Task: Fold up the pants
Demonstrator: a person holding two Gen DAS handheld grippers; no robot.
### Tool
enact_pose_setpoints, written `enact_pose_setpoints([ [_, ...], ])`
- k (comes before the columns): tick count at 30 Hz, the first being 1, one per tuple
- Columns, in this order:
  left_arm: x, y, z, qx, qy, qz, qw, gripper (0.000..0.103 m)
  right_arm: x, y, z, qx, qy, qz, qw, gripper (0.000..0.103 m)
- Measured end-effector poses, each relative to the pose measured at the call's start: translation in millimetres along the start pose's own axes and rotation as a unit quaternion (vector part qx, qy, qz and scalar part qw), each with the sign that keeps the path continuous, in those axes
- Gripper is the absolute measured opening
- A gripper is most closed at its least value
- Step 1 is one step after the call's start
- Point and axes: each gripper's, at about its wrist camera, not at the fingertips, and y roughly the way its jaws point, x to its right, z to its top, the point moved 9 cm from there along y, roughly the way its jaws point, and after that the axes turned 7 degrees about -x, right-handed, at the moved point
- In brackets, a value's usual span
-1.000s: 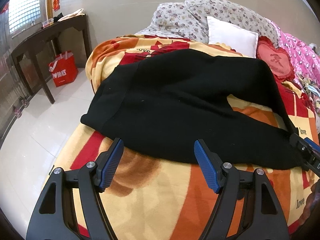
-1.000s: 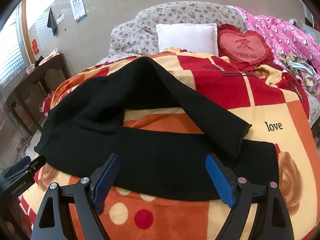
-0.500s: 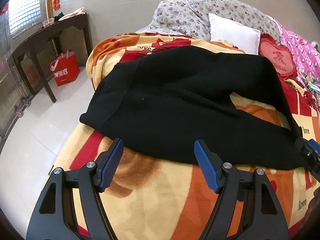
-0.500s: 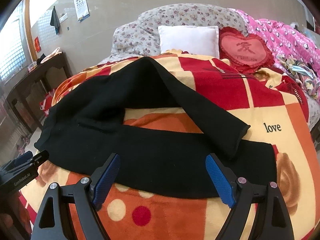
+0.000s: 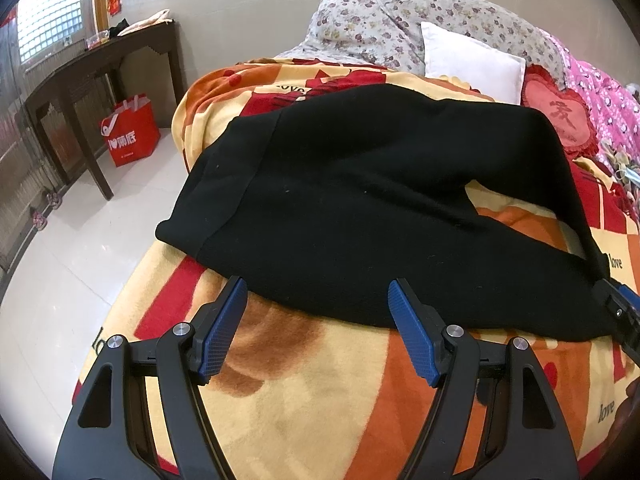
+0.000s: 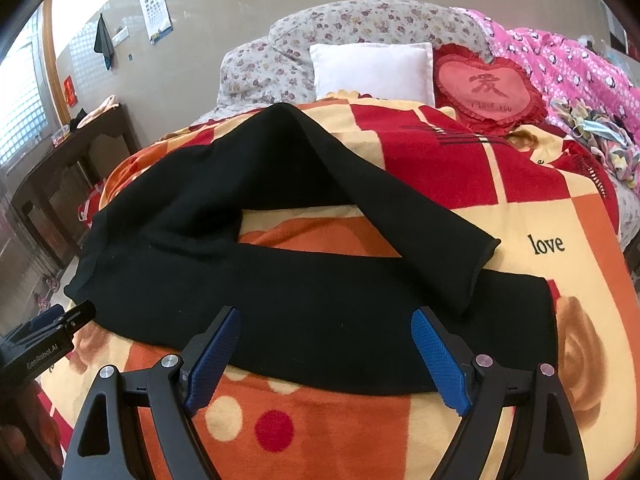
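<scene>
Black pants point(image 5: 360, 208) lie spread on the orange, red and cream blanket point(image 5: 304, 392), waistband toward the bed's left edge. In the right wrist view the pants point(image 6: 304, 320) show one leg lying along the near side and the other leg point(image 6: 400, 208) bent over at an angle, its cuff resting on the near leg. My left gripper point(image 5: 316, 304) stands open just short of the pants' near edge, close to the waist. My right gripper point(image 6: 324, 332) is open over the near leg's edge. Neither holds anything.
At the head of the bed lie a white pillow point(image 6: 372, 68), a red heart cushion point(image 6: 488, 88), a floral quilt point(image 5: 420, 16) and a pink quilt point(image 6: 572, 76). A dark wooden table point(image 5: 92, 64) and a red bag point(image 5: 130, 136) stand on the tiled floor point(image 5: 80, 264) left of the bed.
Both grippers have crept slightly forward toward the pants, still open. The pants have not moved.
</scene>
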Motion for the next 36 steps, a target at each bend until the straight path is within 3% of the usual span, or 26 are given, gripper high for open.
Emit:
enact_pose_setpoints([
  [36,-12.7,7.9,0.4,-0.01,-0.012,0.005,0.9999,0.074,0.3,7.8,-1.5,-0.012,-0.006,-0.002,1.0,0.086],
])
